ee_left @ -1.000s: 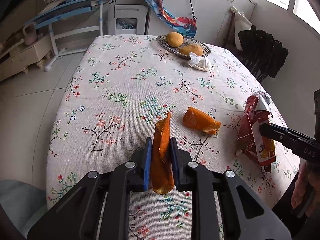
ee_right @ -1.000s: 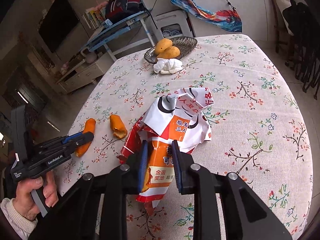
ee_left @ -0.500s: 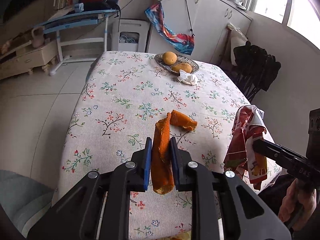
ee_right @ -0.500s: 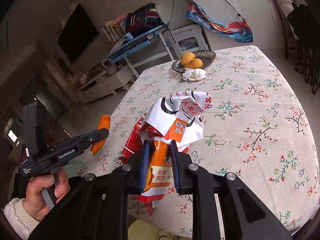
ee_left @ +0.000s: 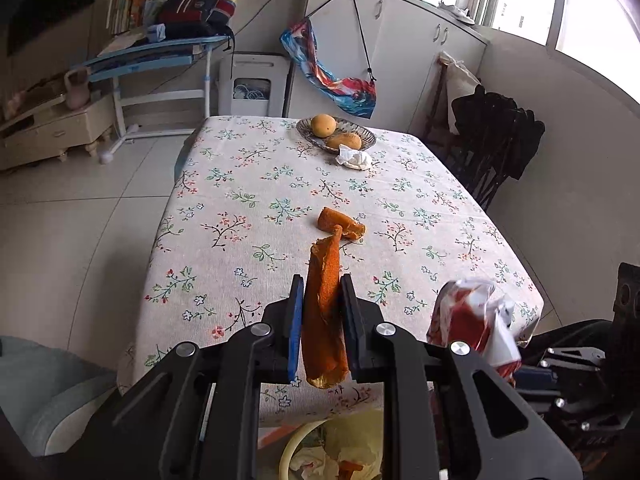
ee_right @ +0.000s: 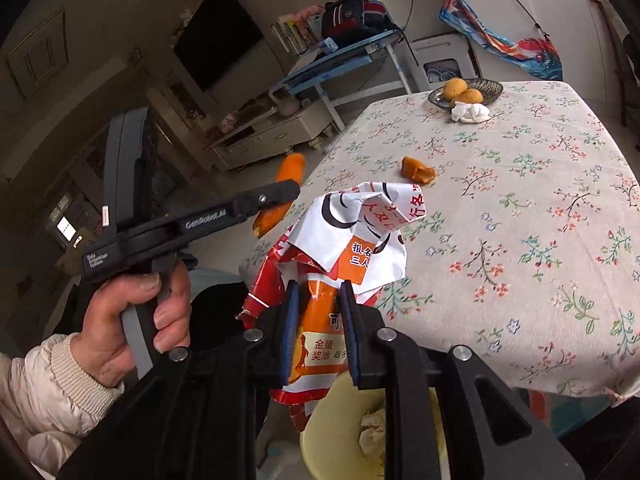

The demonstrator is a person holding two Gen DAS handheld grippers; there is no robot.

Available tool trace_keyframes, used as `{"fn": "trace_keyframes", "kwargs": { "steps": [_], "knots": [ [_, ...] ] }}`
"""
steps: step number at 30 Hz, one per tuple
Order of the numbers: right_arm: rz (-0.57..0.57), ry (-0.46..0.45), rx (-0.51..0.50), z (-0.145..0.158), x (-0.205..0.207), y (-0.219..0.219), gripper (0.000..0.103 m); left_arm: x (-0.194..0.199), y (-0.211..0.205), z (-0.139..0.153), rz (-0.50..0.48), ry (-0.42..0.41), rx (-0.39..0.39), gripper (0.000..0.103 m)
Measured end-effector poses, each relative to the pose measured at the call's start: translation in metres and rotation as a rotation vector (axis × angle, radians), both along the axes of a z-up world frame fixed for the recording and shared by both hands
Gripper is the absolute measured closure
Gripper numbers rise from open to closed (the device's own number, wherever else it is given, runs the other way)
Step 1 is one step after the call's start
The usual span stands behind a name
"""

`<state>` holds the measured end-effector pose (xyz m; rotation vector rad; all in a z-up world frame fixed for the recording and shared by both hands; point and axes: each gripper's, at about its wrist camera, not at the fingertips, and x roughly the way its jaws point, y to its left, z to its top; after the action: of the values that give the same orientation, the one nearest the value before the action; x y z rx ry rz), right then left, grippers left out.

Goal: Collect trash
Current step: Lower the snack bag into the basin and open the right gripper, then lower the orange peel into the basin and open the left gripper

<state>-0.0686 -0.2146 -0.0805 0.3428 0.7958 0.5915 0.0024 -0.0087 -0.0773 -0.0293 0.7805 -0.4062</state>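
Two pieces of trash held: peel (ee_left: 323, 312) and wrapper (ee_right: 344, 264).
Peel: long orange strip, pinched upright between the narrow jaws of the left gripper (ee_left: 320, 320); lower end hanging below the pads, tip leaning toward the table (ee_left: 224, 216).
Wrapper: crumpled red, white and orange snack bag with printed characters, clamped by the right gripper (ee_right: 316, 328) (jaws narrow, pressing on its orange middle); blurred at the right edge of the left wrist view (ee_left: 476, 320).
Position of both: off the near edge of the table, over the bin (ee_right: 332, 432).
Bin: pale yellow liner, rim round, crumpled scraps inside; also visible low in the left wrist view (ee_left: 336, 444), partly hidden by the gripper body.
Second peel (ee_left: 340, 224): curled orange piece lying on the cloth, near the middle of the table, apart from both grippers.
Tissue (ee_left: 354, 158): white wad on the cloth, just beside the dish (ee_left: 362, 126).
Dish: dark, shallow, at the far end, holding two mangoes (ee_left: 323, 125).
Table: covered by a cream cloth with a floral print.
Left hand (ee_right: 132, 312): wrapped round the handle of its gripper, cream ribbed cuff at the wrist.
Beyond the table: blue desk (ee_left: 160, 52) with a backpack on top, white cabinets (ee_left: 400, 40), dark chair (ee_left: 496, 144) at the right.
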Motion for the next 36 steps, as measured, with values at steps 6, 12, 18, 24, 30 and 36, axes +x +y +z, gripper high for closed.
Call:
{"fn": "trace_keyframes", "kwargs": {
  "steps": [6, 12, 18, 24, 30, 36],
  "knots": [
    [0.158, 0.106, -0.075, -0.022, -0.017, 0.030, 0.081, -0.016, 0.004, 0.007, -0.005, -0.014, -0.003, 0.085],
    [0.272, 0.193, -0.170, -0.044, -0.031, 0.059, 0.079, -0.030, 0.010, 0.016, -0.009, -0.031, -0.012, 0.085],
    [0.232, 0.237, -0.228, -0.055, -0.034, 0.059, 0.063, -0.045, 0.015, 0.020, -0.015, -0.038, -0.021, 0.085],
    [0.051, 0.119, -0.135, -0.031, -0.037, 0.027, 0.049, -0.064, 0.016, 0.017, -0.037, -0.019, -0.020, 0.085],
    [-0.155, 0.040, -0.030, -0.015, -0.039, -0.011, 0.047, -0.091, 0.004, -0.006, -0.128, 0.070, 0.000, 0.085],
    [-0.281, 0.039, 0.037, -0.012, -0.045, -0.041, 0.045, -0.122, -0.018, -0.041, -0.278, 0.180, 0.084, 0.085]
  ]
}}
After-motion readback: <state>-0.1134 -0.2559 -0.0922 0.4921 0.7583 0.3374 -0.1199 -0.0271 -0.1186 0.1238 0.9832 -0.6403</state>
